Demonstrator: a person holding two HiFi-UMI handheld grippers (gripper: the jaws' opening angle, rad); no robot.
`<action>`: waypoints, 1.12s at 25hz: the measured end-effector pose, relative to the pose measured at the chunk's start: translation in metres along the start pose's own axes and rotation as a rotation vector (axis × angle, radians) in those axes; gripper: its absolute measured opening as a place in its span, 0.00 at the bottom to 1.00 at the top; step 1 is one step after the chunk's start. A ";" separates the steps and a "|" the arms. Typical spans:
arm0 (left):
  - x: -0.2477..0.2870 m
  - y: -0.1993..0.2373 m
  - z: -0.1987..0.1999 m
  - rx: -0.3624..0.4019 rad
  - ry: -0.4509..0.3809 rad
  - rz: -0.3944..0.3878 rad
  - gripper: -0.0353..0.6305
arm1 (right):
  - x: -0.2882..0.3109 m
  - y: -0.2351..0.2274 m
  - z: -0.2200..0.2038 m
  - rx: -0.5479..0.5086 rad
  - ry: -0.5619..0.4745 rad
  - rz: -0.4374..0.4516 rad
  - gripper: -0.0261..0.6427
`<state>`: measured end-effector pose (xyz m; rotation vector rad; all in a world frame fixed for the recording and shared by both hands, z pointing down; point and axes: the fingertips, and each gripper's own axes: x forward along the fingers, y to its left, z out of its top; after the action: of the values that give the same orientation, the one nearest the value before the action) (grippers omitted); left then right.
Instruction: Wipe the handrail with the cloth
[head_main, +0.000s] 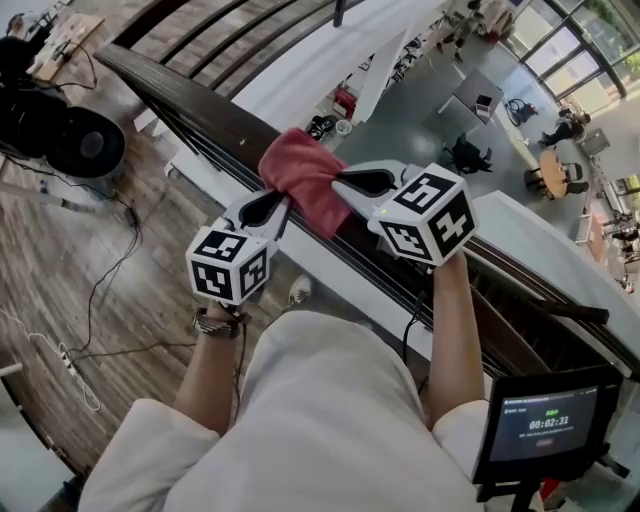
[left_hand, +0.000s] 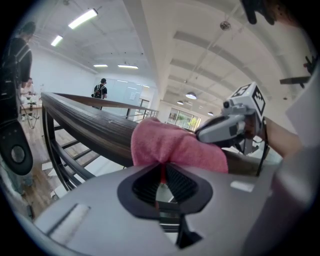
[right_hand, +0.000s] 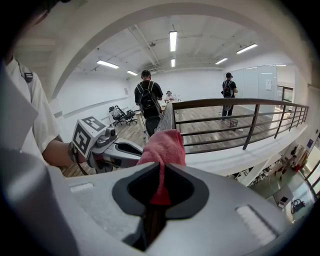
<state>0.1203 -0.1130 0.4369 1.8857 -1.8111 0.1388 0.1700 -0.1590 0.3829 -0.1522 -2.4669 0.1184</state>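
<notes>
Nearest in the head view are the person's two forearms, reaching out from a pale shirt. A small screen (head_main: 548, 425) on a stand sits close by the right elbow.

The left gripper (head_main: 272, 205) and the right gripper (head_main: 352, 184) point inward at each other. Each is clamped narrow on a thin fold of the pink cloth (head_main: 300, 175), and each gripper's own view shows that fold pinched between its jaws. The two tips are near each other, with the bunched cloth between them.

The cloth is draped over the top of the dark wooden handrail (head_main: 190, 105), hanging a little over both edges. The handrail runs diagonally from upper left to lower right. Its top is bare on both sides of the cloth, with the longer bare run stretching away to the upper left.

On the person's side, dark bars drop from the handrail to the wooden floor (head_main: 60, 260). A cable (head_main: 110, 280) trails across that floor, and a round black object (head_main: 85, 140) stands near the handrail farther left.

Past the far edge is a white ledge, then an open drop to a lower hall with small furniture. In the right gripper view the railing turns a corner in the distance, and two people with backpacks stand well off along it.
</notes>
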 end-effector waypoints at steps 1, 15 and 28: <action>0.001 -0.001 0.002 0.000 0.002 -0.003 0.11 | -0.001 -0.002 0.001 0.001 0.000 -0.002 0.09; 0.005 -0.018 -0.004 0.021 0.033 0.032 0.11 | -0.016 -0.004 -0.013 0.017 -0.016 0.015 0.09; 0.005 -0.032 -0.012 0.019 0.034 0.034 0.11 | -0.026 0.001 -0.023 0.021 -0.031 0.033 0.09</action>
<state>0.1547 -0.1134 0.4394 1.8554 -1.8258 0.1995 0.2050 -0.1610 0.3848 -0.1831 -2.4941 0.1624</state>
